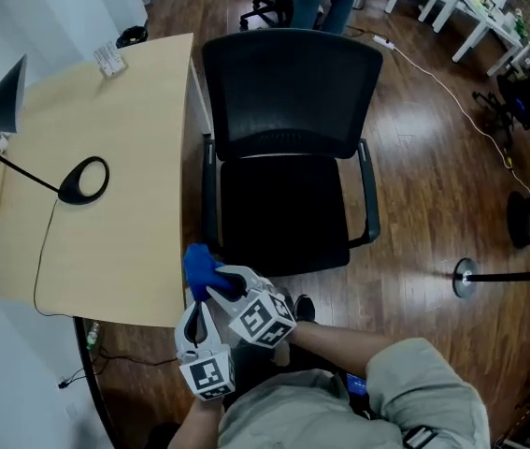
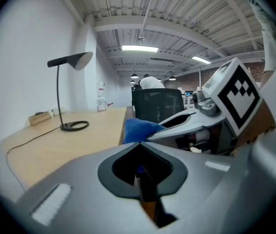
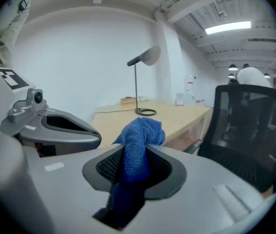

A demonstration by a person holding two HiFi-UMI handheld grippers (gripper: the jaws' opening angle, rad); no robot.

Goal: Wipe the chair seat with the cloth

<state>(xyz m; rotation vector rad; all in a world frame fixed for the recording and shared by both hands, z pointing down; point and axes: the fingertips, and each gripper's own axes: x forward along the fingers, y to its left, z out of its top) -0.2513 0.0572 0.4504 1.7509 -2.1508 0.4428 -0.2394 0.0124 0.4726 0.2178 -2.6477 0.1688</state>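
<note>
A black office chair stands beside the desk, its seat [image 1: 283, 213] bare. The blue cloth [image 1: 201, 267] is bunched at the desk's near corner, in front of the seat's front-left edge. My right gripper [image 1: 220, 286] is shut on it; in the right gripper view the cloth [image 3: 140, 135] rises out of the jaws of this gripper [image 3: 135, 167]. My left gripper [image 1: 195, 309] sits just behind and left of the right one, shut with nothing in it. In the left gripper view, past its closed jaws [image 2: 141, 169], the cloth [image 2: 138, 129] and the chair back [image 2: 157, 106] show.
A light wooden desk [image 1: 106, 213] lies left of the chair with a black lamp base [image 1: 84, 180] and its cord. The chair's armrest [image 1: 369, 195] flanks the seat. A white cable [image 1: 451, 92] crosses the wood floor, and a post base [image 1: 464, 271] stands at the right.
</note>
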